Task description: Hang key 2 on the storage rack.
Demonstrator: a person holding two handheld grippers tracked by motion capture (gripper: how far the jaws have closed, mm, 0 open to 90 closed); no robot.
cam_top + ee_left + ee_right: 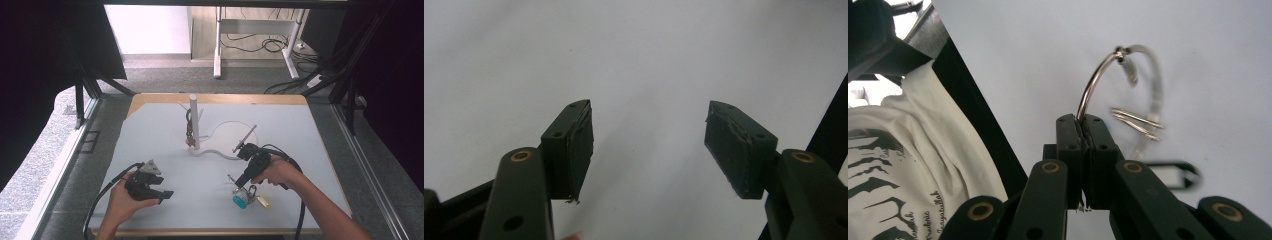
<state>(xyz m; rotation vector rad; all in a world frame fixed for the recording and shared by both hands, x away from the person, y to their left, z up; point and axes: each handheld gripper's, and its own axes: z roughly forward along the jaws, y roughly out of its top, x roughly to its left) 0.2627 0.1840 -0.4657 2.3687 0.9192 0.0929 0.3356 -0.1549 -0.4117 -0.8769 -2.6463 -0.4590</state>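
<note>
My right gripper [1081,132] is shut on a silver metal ring [1098,80], pinching its wire between the pads. A thinner split ring [1138,122] and a blurred dark tag [1173,175] hang from it. In the high view the right gripper [238,185] points down at the near right of the table, and a blue tag [239,202] and a yellow tag [263,201] lie beneath it. My left gripper [162,188] rests at the near left, held in a hand. Its jaws stand wide apart with bare table between them [649,145].
A white post [194,122] rises from a round white base [232,141] at the table's middle, with a dark bunch [190,131] hanging on a peg. A person's printed white shirt [903,150] is close behind the right gripper. The table's wooden front edge [210,231] is near.
</note>
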